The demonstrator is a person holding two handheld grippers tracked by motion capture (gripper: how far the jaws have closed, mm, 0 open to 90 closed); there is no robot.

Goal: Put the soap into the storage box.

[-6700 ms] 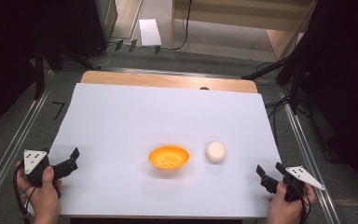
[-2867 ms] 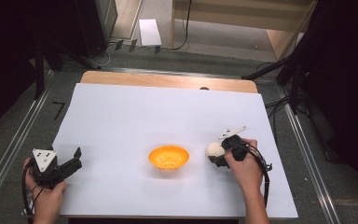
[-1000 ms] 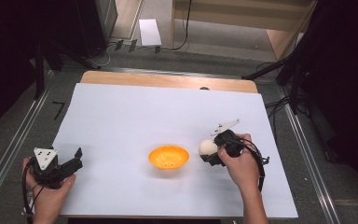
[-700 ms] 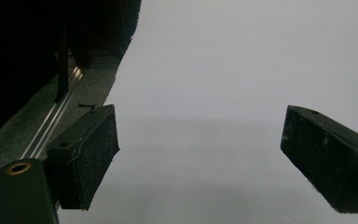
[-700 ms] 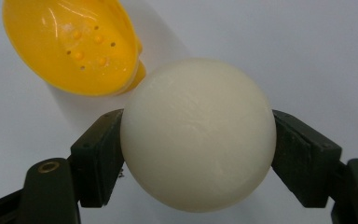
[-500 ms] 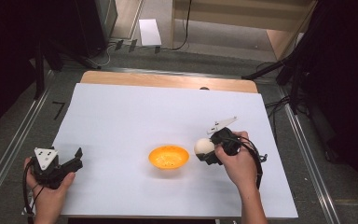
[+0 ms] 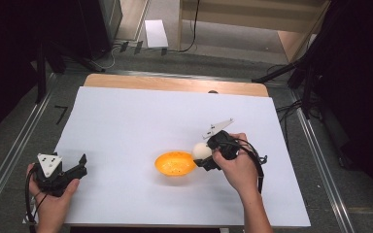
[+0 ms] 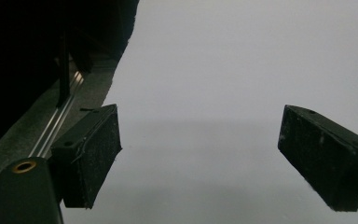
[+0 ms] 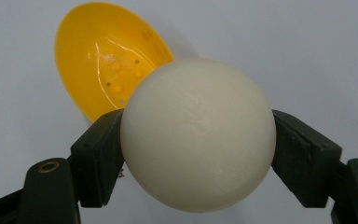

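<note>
Right gripper (image 9: 198, 140) has its two black jaws pressed against either side of a white ball (image 9: 198, 135), a firm squeeze, the ball bulging out well past the pads. In the high view that right gripper (image 7: 205, 154) is in the person's right hand (image 7: 238, 167), pointing left, and the ball (image 7: 202, 151) sits at its tip, clear of the white sheet (image 7: 126, 116). Just beyond the ball, right at the jaw tips, lies the orange bowl (image 7: 175, 163); the ball is at the bowl's near edge, and whether it touches the rim I cannot tell. From the right gripper view the bowl (image 9: 102, 60) shows behind and to the upper left of the ball, open side up, small holes dotted across its inside.

Over to the left gripper (image 8: 200, 158): jaws spread wide, nothing between them, bare white sheet under them. In the high view the left gripper (image 7: 80, 165) is far off from the bowl, at the sheet's near left edge, held in the left hand (image 7: 53, 191), grey three-cornered plate on top.
</note>
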